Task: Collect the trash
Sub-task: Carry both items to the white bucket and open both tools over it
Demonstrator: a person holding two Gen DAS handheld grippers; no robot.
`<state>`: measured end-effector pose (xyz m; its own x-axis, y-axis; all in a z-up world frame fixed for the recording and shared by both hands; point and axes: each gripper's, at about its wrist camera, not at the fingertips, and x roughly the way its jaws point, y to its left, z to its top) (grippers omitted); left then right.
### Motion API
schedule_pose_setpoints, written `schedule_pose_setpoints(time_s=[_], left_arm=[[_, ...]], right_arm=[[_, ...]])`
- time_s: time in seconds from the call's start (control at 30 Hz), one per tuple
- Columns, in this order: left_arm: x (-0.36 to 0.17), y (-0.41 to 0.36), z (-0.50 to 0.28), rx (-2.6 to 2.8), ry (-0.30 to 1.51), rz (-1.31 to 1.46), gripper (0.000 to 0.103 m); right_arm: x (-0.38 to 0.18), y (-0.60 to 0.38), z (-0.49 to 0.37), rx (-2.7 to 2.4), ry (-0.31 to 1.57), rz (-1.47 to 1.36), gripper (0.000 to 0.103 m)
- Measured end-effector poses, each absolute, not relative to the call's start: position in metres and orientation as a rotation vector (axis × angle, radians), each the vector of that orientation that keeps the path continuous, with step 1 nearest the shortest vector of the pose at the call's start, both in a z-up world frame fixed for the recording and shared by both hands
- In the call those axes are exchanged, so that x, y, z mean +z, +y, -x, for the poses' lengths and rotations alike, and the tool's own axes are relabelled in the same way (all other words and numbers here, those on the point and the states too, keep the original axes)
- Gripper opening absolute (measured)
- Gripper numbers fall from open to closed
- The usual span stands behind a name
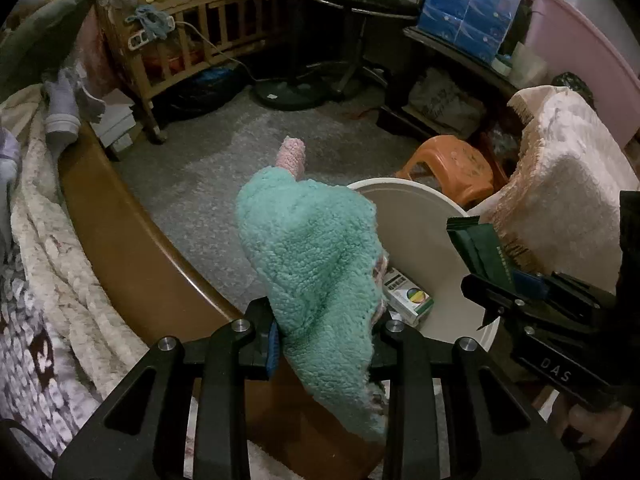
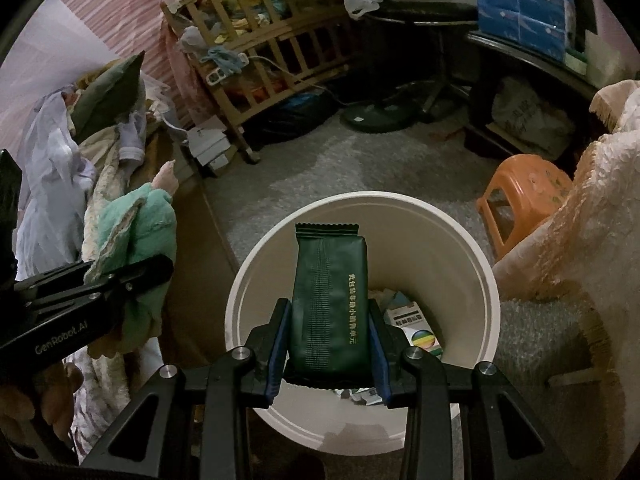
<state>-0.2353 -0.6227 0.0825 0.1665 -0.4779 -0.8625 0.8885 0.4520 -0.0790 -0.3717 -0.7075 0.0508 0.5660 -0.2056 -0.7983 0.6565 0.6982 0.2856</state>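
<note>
Right wrist view shows the right gripper (image 2: 329, 344) clamped on a dark green packet (image 2: 330, 300), held upright over the open mouth of the white bin (image 2: 486, 280), where a small printed box (image 2: 416, 330) already lies near the right wall. Left wrist view shows the left gripper (image 1: 326, 334) gripping a fluffy teal sock (image 1: 316, 256) with a pink toe, just beside the bin's left rim, above the grey carpet (image 1: 200, 168)

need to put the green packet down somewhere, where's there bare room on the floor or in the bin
Bare grey carpet lies between the wooden crib, the orange stool and the white bin. The bin's bottom is crowded with small boxes. The bed is piled with clothes.
</note>
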Motion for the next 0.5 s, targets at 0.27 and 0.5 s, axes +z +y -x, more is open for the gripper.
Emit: schedule_pose_setpoints(time_s=[0.27,0.5], left_arm=[[0.0765,-0.6306,0.2374,-1.061,1.003,-0.51,0.027],[0.0753,-0.6296,0.233,-1.112,1.063,-0.397,0.061]], right_arm=[[0.0488,-0.7068,0.3725,-0.563,0.819,-0.617,0.035],[0.0469,-0.7086,0.3771,-0.577,0.813,-0.641,0.059]])
